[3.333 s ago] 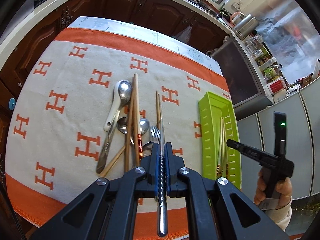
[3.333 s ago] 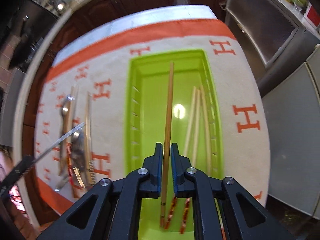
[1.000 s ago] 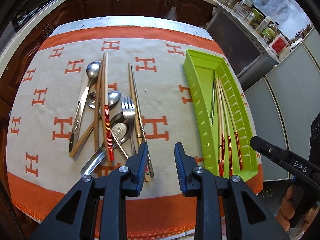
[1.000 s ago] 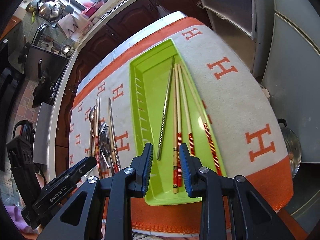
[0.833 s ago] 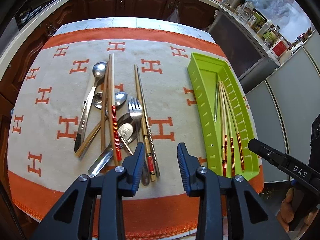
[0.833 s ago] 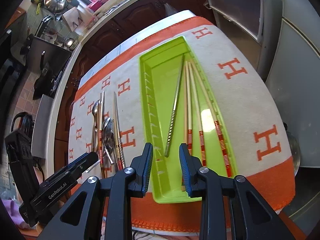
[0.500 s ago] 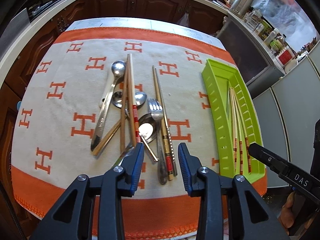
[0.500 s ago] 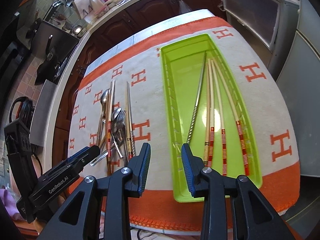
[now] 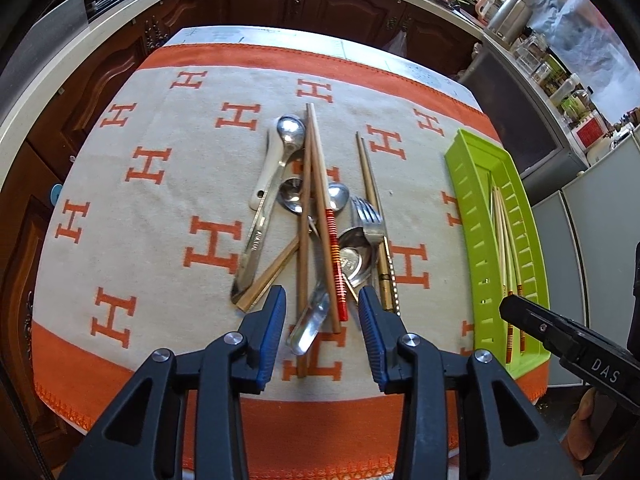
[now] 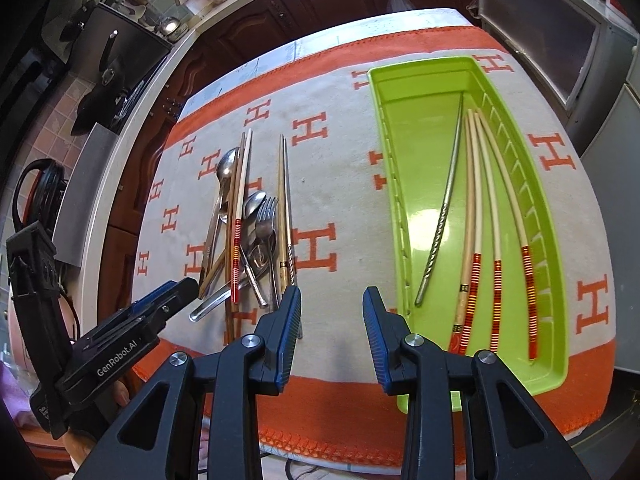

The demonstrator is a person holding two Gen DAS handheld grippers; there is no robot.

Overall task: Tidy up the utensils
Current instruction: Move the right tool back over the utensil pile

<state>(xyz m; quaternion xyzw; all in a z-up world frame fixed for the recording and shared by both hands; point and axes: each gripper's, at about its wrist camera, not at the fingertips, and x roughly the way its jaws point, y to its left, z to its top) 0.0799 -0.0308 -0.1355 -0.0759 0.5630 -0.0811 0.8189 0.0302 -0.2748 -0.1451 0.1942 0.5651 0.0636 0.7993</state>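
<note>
Chopsticks (image 10: 478, 216): five in the green tray (image 10: 416, 128), one metal. Loose heap (image 9: 320, 220) on the worktop cloth (image 9: 160, 200): several spoons, one fork (image 9: 366, 216), more chopsticks. Left gripper (image 9: 320, 312) fingers opening above heap, empty; right gripper (image 10: 332, 308) fingers spread, empty.

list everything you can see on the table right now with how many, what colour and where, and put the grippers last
Tray: one, lime green, on the cloth's right side.
Chopsticks in tray: four pale with red-banded ends, plus one twisted metal chopstick.
Utensil pile: cloth centre, overlapping; exact count unclear.
Metal spoons: at least three, silver, in the pile.
Fork: one, silver, pile's right side.
White ceramic spoon: one, pile's left edge.
Loose chopsticks: several, one red-banded, the rest wooden, gold or metal.
Cloth: one, cream with orange H marks and border.
Left gripper: over the pile, jaws opening, empty.
Right gripper: open, empty, left of the tray.
</note>
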